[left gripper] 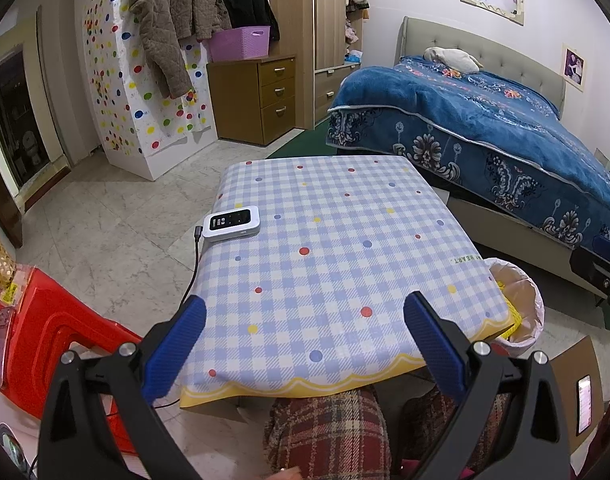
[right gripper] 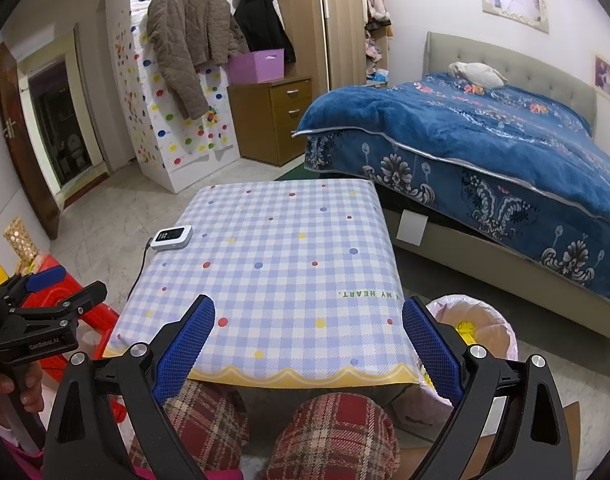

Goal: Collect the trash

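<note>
Desk point(right gripper: 265, 280): no trash visible, only a small device point(right gripper: 171, 237). Bin point(right gripper: 501, 332) beside its right corner holds yellow scrap point(right gripper: 465, 328). Left gripper point(left gripper: 305, 340) and right gripper point(right gripper: 309, 340): fingers wide apart, empty. Collection apparently finished.

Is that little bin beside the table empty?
No. The bin, lined with a pink bag, holds something yellow; how full it is cannot be told.

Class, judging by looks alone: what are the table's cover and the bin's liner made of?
Table cover: probably wipe-clean vinyl or oilcloth, since the printed gingham lies smooth with a soft sheen. Bin liner: thin pinkish plastic film, translucent and crinkled over the rim.
</note>
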Action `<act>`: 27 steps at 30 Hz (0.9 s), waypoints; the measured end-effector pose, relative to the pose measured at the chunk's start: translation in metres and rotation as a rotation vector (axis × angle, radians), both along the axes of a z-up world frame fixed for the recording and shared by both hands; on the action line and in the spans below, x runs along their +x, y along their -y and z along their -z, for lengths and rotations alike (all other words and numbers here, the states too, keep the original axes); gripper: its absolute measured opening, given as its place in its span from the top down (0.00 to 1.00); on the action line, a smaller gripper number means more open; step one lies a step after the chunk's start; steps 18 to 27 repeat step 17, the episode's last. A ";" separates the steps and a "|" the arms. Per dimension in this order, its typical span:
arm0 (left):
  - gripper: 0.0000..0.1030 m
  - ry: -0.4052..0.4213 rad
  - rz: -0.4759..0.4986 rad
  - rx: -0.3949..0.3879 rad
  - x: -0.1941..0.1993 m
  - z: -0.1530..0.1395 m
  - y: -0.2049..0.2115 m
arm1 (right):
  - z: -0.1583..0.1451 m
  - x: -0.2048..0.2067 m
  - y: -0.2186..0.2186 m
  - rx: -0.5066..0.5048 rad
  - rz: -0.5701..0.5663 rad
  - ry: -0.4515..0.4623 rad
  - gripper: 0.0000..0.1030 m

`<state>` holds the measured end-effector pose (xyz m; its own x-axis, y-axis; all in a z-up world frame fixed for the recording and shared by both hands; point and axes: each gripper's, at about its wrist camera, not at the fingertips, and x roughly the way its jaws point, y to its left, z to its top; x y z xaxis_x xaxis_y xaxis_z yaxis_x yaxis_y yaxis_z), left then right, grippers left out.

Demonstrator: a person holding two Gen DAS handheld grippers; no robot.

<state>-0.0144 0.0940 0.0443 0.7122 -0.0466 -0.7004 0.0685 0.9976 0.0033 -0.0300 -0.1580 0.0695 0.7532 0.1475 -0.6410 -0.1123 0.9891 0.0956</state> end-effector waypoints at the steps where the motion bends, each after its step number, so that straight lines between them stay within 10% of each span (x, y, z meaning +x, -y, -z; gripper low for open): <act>1: 0.07 -0.001 0.001 -0.003 0.001 0.001 -0.001 | 0.001 0.001 -0.001 0.000 0.001 -0.004 0.09; 17: 0.07 -0.080 0.014 0.022 0.042 0.052 -0.003 | 0.086 0.083 0.001 -0.036 0.021 -0.145 0.09; 27: 0.07 -0.080 0.014 0.022 0.042 0.052 -0.003 | 0.086 0.083 0.001 -0.036 0.021 -0.145 0.09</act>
